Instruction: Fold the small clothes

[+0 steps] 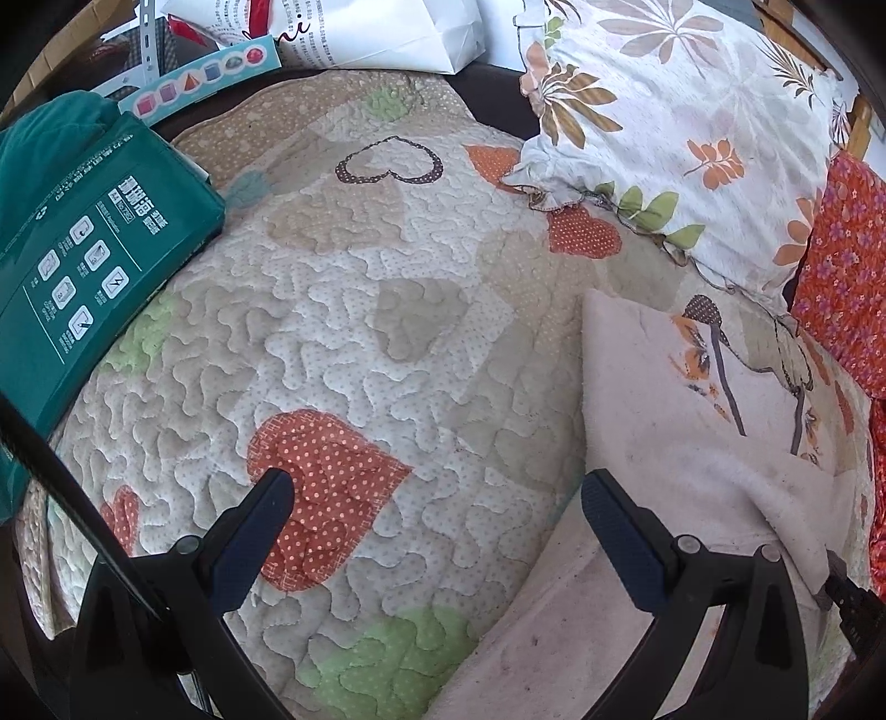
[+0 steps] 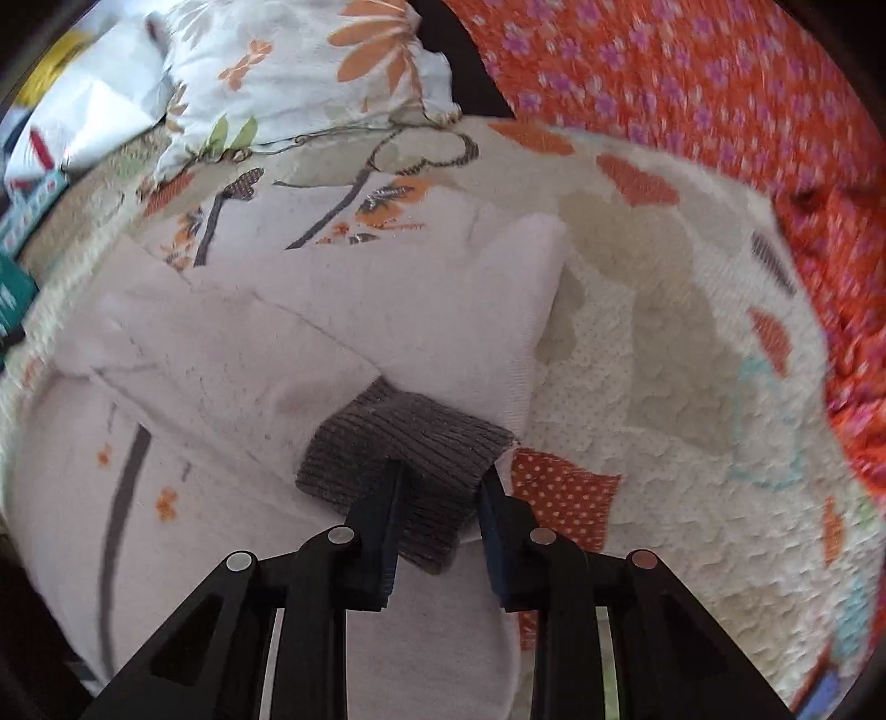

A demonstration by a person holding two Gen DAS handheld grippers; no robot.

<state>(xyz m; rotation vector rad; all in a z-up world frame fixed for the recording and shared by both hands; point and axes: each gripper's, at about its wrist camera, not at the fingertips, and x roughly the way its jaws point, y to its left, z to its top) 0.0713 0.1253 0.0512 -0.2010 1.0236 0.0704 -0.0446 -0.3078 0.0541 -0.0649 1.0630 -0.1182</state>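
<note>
A small pale pink garment with grey stems and orange flowers lies on the quilted heart-pattern bedspread. One sleeve is folded across its body, ending in a grey ribbed cuff. My right gripper is shut on that cuff, which sits between its two fingers. In the left wrist view the garment lies at the right. My left gripper is open and empty above the bedspread, with its right finger at the garment's left edge.
A floral pillow lies at the back right, and an orange flowered cloth lies on the right. A green package and white paper bags are at the left and back.
</note>
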